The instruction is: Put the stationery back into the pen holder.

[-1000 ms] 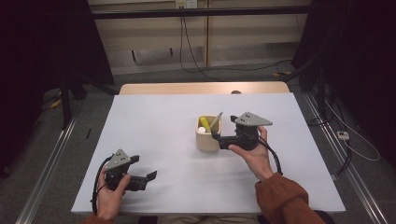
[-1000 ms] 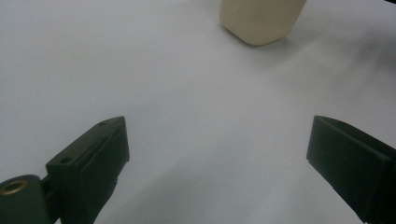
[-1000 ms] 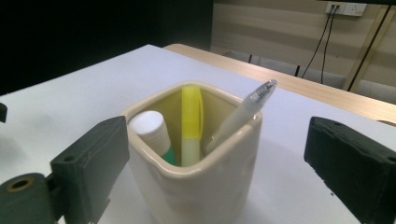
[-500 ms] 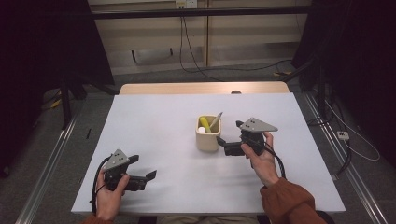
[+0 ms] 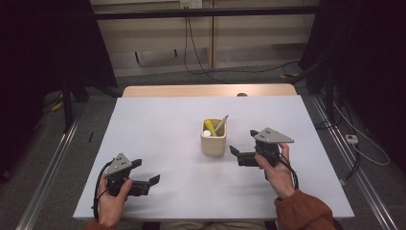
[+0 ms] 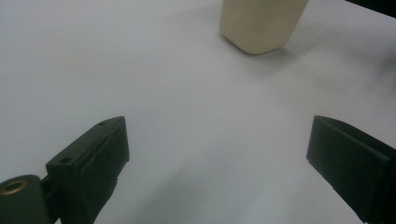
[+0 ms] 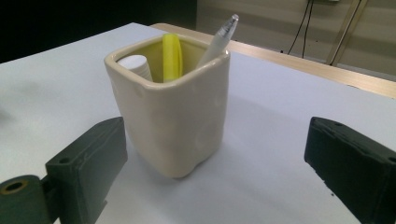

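A cream ceramic cup (image 5: 213, 138) stands near the middle of the white table (image 5: 163, 129). It holds a yellow marker (image 7: 172, 55), a white capped item (image 7: 135, 66) and a clear pen (image 7: 217, 39) that leans on its rim. My right gripper (image 5: 235, 156) is open just right of the cup, jaws pointing at it, nothing between them. In the right gripper view the cup (image 7: 173, 112) sits close ahead. My left gripper (image 5: 152, 183) rests open near the front left of the table, empty. Its view shows the cup's base (image 6: 260, 23) far ahead.
A wooden table edge (image 5: 206, 90) runs along the far side. Metal rails (image 5: 52, 158) flank the table on the floor, and cables (image 5: 356, 143) lie on the right. Bare white tabletop surrounds the cup.
My right gripper has drawn back to the right from the cup, which stays put. The left gripper has not moved.
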### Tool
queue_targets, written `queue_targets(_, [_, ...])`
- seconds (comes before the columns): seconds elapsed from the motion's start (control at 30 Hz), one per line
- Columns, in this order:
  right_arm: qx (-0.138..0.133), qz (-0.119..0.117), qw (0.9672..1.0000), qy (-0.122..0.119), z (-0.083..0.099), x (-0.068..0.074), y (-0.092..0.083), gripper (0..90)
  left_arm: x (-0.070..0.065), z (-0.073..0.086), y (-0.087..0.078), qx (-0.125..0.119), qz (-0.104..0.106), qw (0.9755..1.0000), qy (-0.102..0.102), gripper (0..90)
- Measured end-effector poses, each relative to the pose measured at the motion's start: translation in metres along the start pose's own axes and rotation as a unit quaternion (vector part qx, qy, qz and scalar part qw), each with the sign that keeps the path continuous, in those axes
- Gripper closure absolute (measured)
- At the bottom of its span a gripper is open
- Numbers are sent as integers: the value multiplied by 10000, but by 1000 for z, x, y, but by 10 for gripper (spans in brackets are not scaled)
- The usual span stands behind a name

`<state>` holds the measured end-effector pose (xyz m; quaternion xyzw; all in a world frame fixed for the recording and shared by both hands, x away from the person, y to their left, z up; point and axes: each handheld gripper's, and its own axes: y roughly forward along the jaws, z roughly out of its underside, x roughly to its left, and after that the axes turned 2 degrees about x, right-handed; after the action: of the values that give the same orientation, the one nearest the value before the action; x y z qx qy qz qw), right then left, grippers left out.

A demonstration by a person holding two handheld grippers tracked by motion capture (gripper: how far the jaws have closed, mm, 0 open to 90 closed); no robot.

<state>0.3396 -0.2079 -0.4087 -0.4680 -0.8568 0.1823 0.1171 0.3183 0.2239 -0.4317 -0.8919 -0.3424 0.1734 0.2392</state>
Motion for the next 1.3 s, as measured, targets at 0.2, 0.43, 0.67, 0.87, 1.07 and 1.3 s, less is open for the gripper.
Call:
queue_targets(0.2, [31,69,10000,7,7,-3,-11,55,0,0,-1,-49,-14,10000,-28,58])
queue_targets(0.43, [86,206,9997,70,18,-10,-21,56,-1,0,-1,-55,-21,10000,-15,58])
queue_targets(0.67, [165,276,9995,69,27,-12,-31,57,-1,1,-2,-55,-27,10000,-16,58])
queue_targets(0.87, [250,332,9991,106,36,-15,-39,56,-1,0,-3,-63,-31,10000,-27,58])
queue_targets(1.07, [210,357,9990,144,44,-17,-47,55,-2,1,-4,-84,-105,9999,-64,58])
queue_targets(1.3, [335,503,9979,230,57,-21,-56,55,-3,0,-6,-106,-124,9999,-50,58])
